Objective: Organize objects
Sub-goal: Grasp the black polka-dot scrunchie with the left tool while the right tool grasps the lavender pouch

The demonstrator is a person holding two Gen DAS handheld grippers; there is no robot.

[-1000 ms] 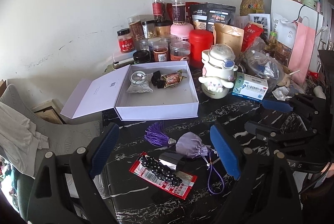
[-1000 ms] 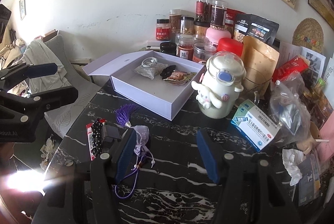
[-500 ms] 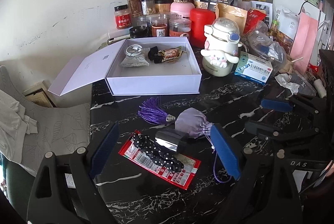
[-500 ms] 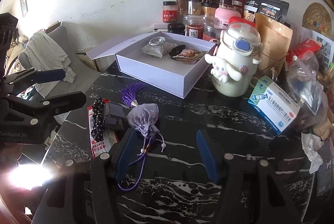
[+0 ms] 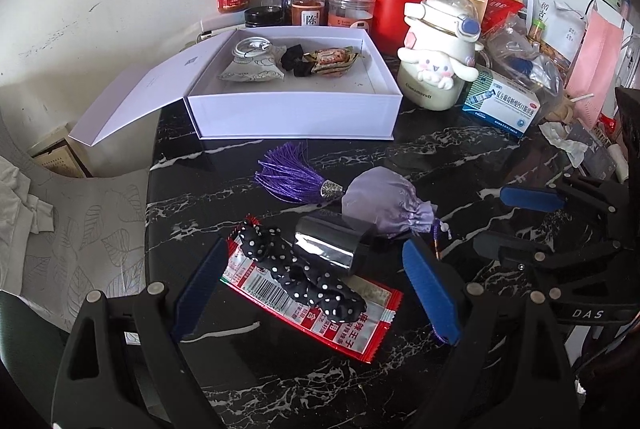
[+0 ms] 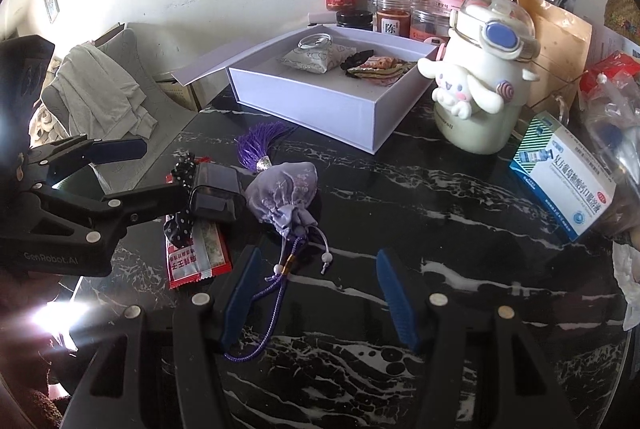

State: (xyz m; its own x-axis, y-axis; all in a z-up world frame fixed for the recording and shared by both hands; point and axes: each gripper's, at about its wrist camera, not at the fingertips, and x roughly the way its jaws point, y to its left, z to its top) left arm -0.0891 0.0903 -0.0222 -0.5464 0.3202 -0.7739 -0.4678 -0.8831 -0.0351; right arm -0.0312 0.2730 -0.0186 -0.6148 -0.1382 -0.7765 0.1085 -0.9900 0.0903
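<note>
Since the earlier frames we are lowering both grippers toward the black marble table (image 5: 460,157), so the loose items are looming larger. The white box (image 5: 296,117) is standing open at the table's far side, already holding a patterned pouch, a black clip and a snack packet; four things are still waiting outside it, so we are judging the task roughly half done. The lilac sachet (image 5: 384,205) with its purple tassel is lying nearest the box, beside a red snack packet (image 5: 320,305), a polka-dot scrunchie (image 5: 296,269) and a small glossy black case (image 5: 326,247). The left gripper (image 5: 316,293) is hovering wide apart over the scrunchie and packet, gripping nothing; the right gripper (image 6: 316,293) is standing partly apart and empty by the sachet's cord.
</note>
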